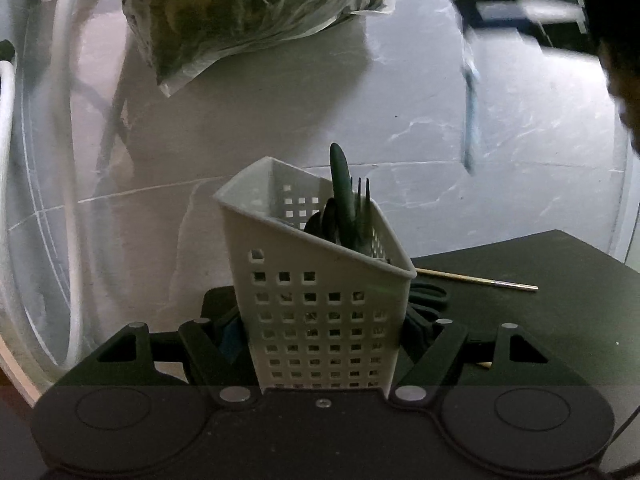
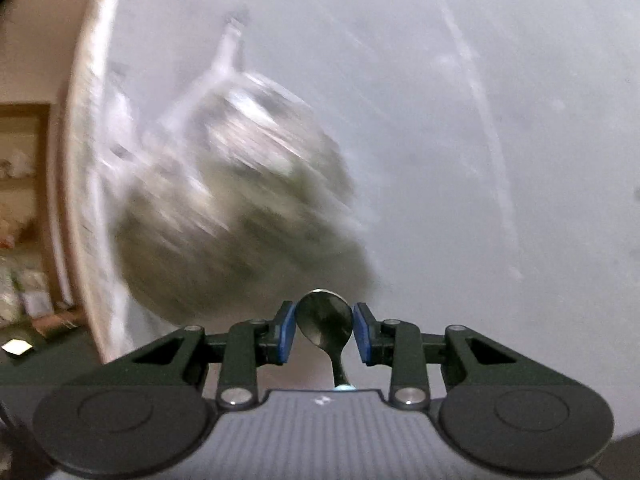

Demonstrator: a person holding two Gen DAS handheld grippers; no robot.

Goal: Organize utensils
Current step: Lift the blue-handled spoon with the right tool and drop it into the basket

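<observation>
At the far left of the left wrist view, a white hose (image 1: 70,184) runs down the grey marble floor (image 1: 280,120). Beyond it, at the far side, lies a clear plastic bag (image 1: 248,12) stuffed with something greenish.

The left gripper (image 1: 324,332) sits in the near centre, its jaws closed against the two sides of a white perforated caddy (image 1: 320,304), which stands upright between them. Inside the caddy, dark green utensils lean toward its right corner: a rounded handle (image 1: 340,184) sticking up highest, and a fork (image 1: 362,204) with tines upward just beside it. To the right of the caddy lies a black mat (image 1: 540,300), and on it a thin wooden stick (image 1: 476,280) pointing right. A dark bundle (image 1: 428,300) sits just behind the caddy's right edge (too shadowed to identify).

At the far right, the right gripper (image 1: 532,12) shows as a blurred dark shape held above the floor, with a blurred, pale-blue streak (image 1: 470,120) hanging below it, probably the thing it carries.

In the right wrist view, the right gripper (image 2: 324,334) is partly closed, its blue pads (image 2: 286,332) pressing either side of a dark spoon (image 2: 324,320); the bowl points away, the handle runs back toward the camera. Beyond lies the motion-blurred bag (image 2: 240,208).
</observation>
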